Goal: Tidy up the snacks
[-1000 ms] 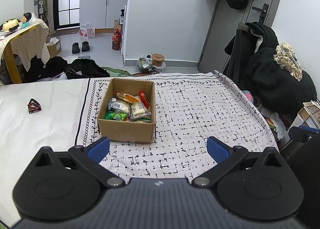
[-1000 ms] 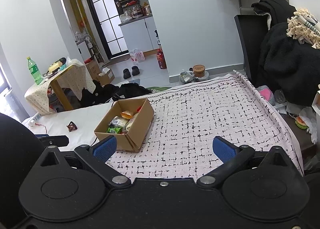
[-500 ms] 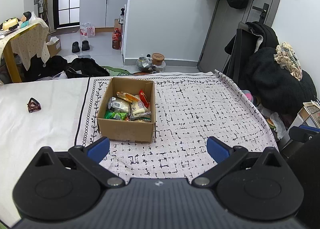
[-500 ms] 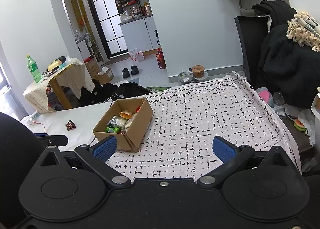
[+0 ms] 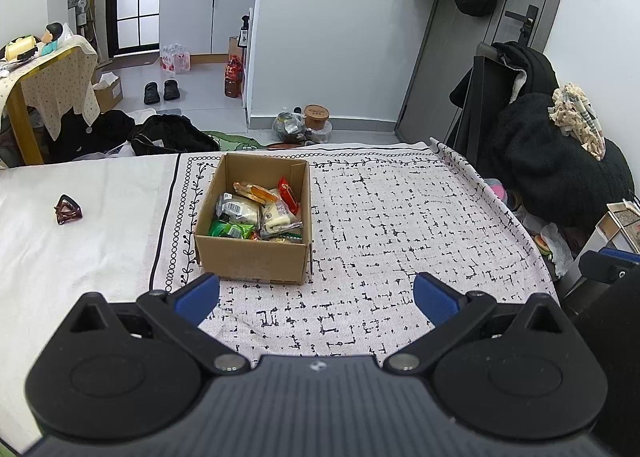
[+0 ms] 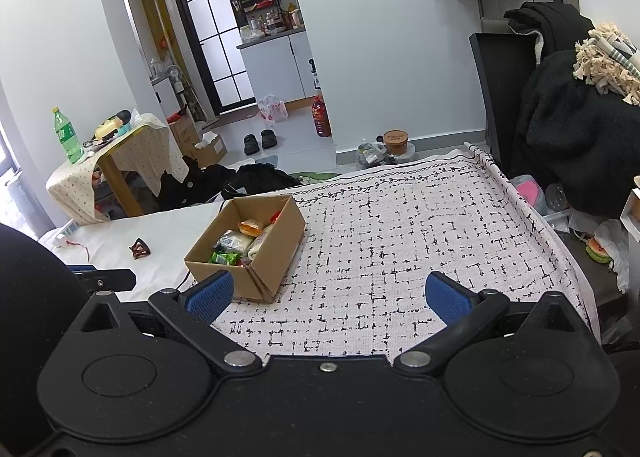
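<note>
An open cardboard box [image 5: 252, 257] stands on the patterned cloth and holds several snack packets [image 5: 256, 213]: white, green, orange and red ones. It also shows in the right wrist view [image 6: 256, 253], left of centre. My left gripper [image 5: 316, 299] is open and empty, held back from the box near the cloth's front edge. My right gripper [image 6: 328, 295] is open and empty, to the right of the box and nearer than it.
The patterned cloth [image 5: 400, 225] covers the right part of the white surface [image 5: 80, 241]. A dark hair clip [image 5: 68, 210] lies at the left. Beyond the far edge are black bags, a cloth-covered side table [image 6: 116, 161], and dark clothes on a chair [image 6: 568, 129].
Both grippers have drawn back and up slightly, so the box looks a little farther away. Both stay open and empty.
</note>
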Motion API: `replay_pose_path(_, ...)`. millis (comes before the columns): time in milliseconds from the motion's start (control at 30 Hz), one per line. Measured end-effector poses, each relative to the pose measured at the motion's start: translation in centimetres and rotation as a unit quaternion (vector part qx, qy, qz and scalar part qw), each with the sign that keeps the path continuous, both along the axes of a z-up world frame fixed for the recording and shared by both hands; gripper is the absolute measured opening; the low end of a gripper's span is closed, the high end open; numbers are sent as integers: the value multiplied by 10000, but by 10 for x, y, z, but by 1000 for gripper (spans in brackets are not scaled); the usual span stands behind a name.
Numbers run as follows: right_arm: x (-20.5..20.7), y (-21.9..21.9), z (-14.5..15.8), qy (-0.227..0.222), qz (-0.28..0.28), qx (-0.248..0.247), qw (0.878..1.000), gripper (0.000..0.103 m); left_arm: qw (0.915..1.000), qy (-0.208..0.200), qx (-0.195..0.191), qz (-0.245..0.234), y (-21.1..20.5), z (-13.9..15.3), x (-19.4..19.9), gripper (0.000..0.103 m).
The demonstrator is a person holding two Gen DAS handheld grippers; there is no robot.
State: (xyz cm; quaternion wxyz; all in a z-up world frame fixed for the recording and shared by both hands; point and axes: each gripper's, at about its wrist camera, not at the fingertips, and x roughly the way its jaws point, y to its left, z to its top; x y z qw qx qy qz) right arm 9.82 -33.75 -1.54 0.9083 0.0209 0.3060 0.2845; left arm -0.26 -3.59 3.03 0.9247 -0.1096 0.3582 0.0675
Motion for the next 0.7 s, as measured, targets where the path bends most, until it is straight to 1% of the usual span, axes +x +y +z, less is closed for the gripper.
replay_pose_path(700,2,-5,1,13,-3,1,10000,103,10000,8,-8,-4,0,-2,-2,103)
